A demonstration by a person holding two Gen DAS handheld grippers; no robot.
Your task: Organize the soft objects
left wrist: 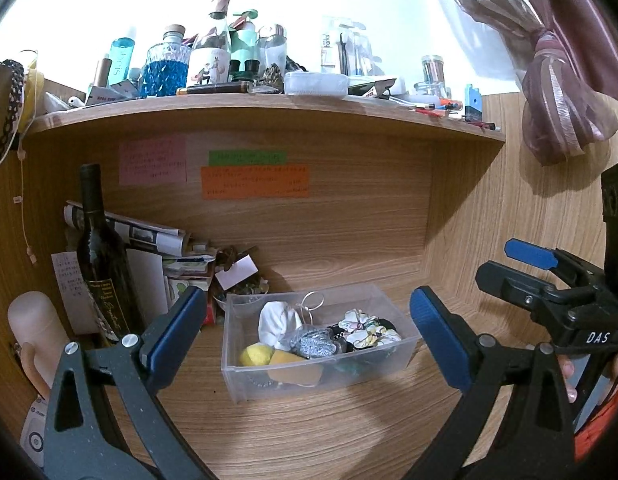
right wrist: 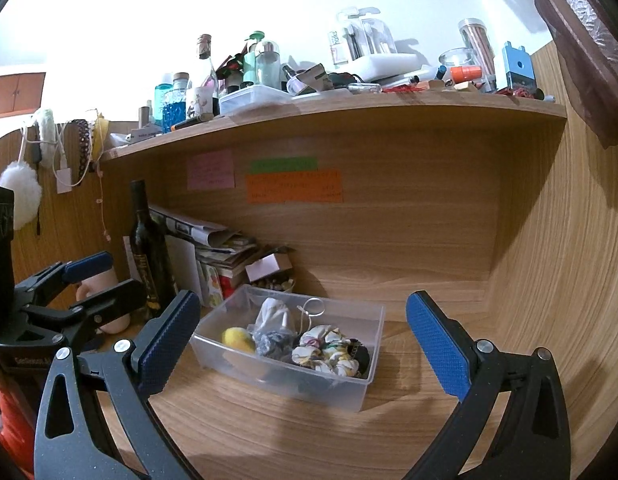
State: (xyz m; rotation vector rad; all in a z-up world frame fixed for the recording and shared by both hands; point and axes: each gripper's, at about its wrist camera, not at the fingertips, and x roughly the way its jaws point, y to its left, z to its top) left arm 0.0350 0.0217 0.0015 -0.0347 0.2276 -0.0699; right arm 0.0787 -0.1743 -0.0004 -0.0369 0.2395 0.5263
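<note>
Wooden desk under a cluttered shelf, clear plastic bin mid-desk.
Bin holds soft items: yellow ball, white pouch, floral scrunchie. Left gripper and right gripper hover before it, jaws apart, empty.

Ahead to your left, a dark wine bottle stands before stacked papers; sticky notes face you, bottles crowd the shelf above.

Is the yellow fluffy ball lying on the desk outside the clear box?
No, the yellow ball sits inside the clear box, next to the scrunchies.
</note>
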